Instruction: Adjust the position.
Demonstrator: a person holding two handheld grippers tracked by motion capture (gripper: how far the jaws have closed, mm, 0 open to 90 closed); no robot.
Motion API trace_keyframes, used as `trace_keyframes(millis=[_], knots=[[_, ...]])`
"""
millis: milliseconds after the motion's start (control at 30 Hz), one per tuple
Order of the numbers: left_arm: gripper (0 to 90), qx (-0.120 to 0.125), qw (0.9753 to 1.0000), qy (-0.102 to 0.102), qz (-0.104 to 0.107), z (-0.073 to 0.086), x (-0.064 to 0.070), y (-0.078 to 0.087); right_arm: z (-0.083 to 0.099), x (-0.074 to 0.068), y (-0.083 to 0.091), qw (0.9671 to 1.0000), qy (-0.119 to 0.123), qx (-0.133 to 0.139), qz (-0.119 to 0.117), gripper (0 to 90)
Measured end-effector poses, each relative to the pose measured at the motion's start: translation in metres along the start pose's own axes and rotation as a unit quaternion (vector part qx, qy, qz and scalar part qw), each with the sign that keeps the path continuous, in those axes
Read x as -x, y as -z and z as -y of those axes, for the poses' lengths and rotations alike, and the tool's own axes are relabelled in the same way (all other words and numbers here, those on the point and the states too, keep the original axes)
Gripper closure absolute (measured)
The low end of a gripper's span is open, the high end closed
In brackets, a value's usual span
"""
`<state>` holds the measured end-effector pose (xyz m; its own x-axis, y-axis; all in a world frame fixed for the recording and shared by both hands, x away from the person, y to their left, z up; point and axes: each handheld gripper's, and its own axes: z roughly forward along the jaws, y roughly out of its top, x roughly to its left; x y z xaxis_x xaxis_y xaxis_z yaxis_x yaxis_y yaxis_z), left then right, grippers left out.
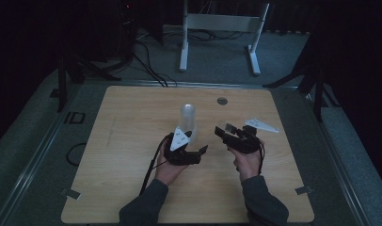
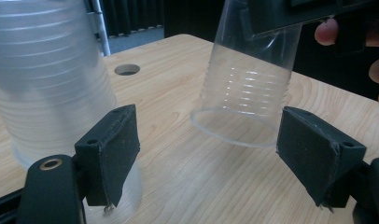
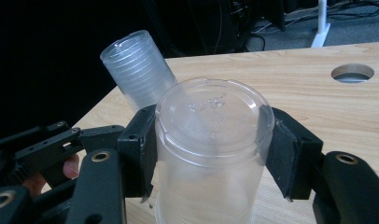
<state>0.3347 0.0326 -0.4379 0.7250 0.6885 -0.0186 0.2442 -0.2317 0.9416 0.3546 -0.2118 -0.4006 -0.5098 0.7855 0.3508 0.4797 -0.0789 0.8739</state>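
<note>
A tall stack of clear ribbed plastic cups (image 1: 188,118) stands upside down near the table's middle, large at the left of the left gripper view (image 2: 47,79) and behind the held cup in the right gripper view (image 3: 138,67). My right gripper (image 1: 223,130) (image 3: 211,144) is shut on a single clear cup (image 3: 211,140) (image 2: 248,88), held upside down with its rim just above the wood. My left gripper (image 1: 198,144) (image 2: 208,158) is open beside the stack's base, with one jaw against the stack. In the right gripper view the left gripper (image 3: 38,144) sits at lower left.
The wooden table (image 1: 132,117) has a round hole (image 1: 222,100) (image 3: 352,73) (image 2: 127,70) at the back. A white metal frame (image 1: 219,28) and cables lie on the floor behind. Bits of tape (image 1: 303,190) mark the front corners.
</note>
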Motion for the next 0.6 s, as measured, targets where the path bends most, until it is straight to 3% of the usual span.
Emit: trace_keyframes(millis=[600], knots=[[20.7,-0.002,0.9999,-0.01,0.014,-0.002,0.013,-0.012,0.006,-0.001,-0.002,0.9991,-0.034,0.007,-0.023,40.7]])
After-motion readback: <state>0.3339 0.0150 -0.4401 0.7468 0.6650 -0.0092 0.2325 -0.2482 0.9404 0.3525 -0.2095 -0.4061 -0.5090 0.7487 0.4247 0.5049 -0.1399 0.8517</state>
